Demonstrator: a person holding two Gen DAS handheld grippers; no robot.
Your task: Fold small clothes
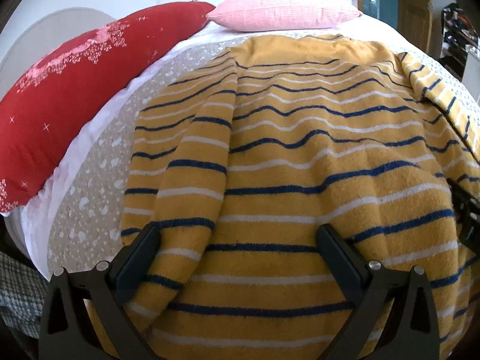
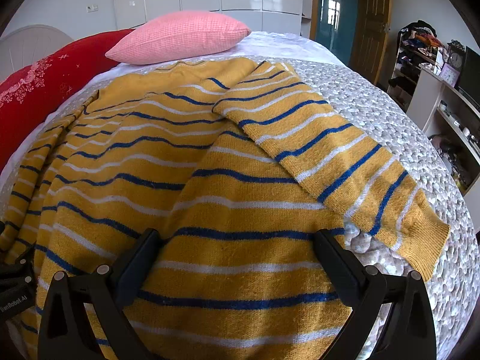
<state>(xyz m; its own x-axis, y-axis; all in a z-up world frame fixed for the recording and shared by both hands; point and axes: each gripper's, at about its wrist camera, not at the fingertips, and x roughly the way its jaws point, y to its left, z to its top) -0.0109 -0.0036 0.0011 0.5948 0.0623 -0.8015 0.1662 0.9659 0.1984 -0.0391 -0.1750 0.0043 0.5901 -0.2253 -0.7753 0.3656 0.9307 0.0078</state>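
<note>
the striped sweater lies spread on the bed, its right sleeve out to the side over the quilt. both my left gripper and right gripper hover low over the hem, jaws wide apart, holding nothing. if i pinch only the top layer, i judge the fold would drag crooked and bunch the wrinkled middle

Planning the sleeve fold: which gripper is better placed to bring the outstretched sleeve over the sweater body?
Right, probably. The outstretched sleeve lies just beyond the open right gripper; the open left gripper faces the sweater body's other side.
</note>
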